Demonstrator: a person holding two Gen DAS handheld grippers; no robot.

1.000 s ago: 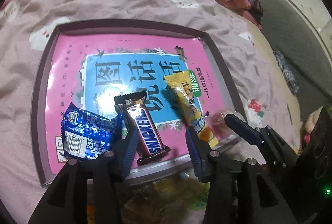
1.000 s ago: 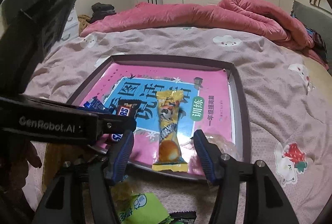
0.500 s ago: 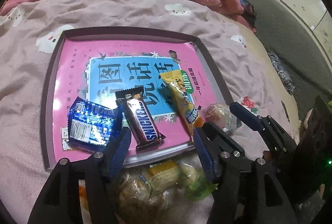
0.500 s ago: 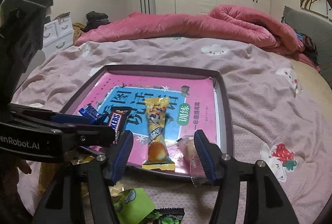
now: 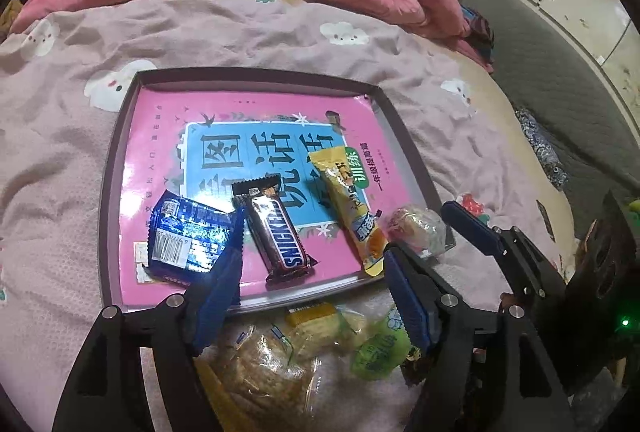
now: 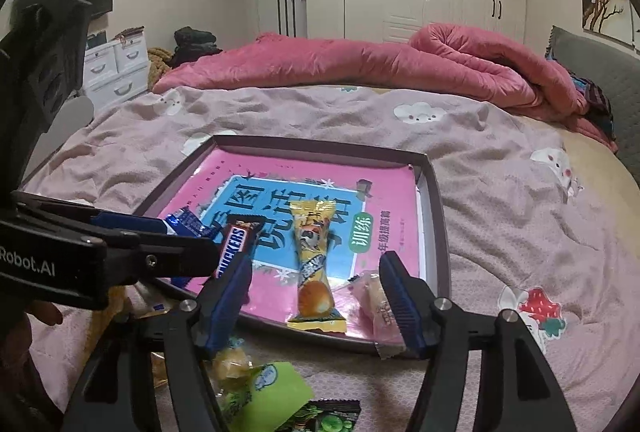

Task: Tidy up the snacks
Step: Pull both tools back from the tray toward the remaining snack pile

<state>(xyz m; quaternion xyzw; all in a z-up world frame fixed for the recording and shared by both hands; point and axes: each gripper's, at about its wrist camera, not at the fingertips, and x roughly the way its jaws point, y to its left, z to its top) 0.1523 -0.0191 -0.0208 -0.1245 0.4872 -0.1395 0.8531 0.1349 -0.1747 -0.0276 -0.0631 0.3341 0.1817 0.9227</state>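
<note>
A dark-rimmed tray [image 5: 112,168] with a pink book cover inside lies on the bed. In it lie a blue packet [image 5: 188,240], a Snickers bar [image 5: 276,232], a yellow snack stick [image 5: 352,208] and a clear-wrapped pastry [image 5: 416,228] at the near right corner. My left gripper [image 5: 316,292] is open and empty over the tray's near edge. My right gripper [image 6: 316,296] is open and empty, with the yellow stick [image 6: 314,264] and the pastry [image 6: 374,296] between its fingers. The tray [image 6: 436,216] also shows in the right wrist view.
Loose snacks lie on the bedspread in front of the tray: a clear-wrapped biscuit [image 5: 268,380], a yellow pack [image 5: 316,324] and a green packet [image 5: 380,348], also seen in the right wrist view [image 6: 272,396]. A pink quilt [image 6: 360,68] lies at the back.
Both grippers have drawn back and up from the tray. The pastry now lies in the tray's near right corner. More loose snacks in front of the tray have come into view.
</note>
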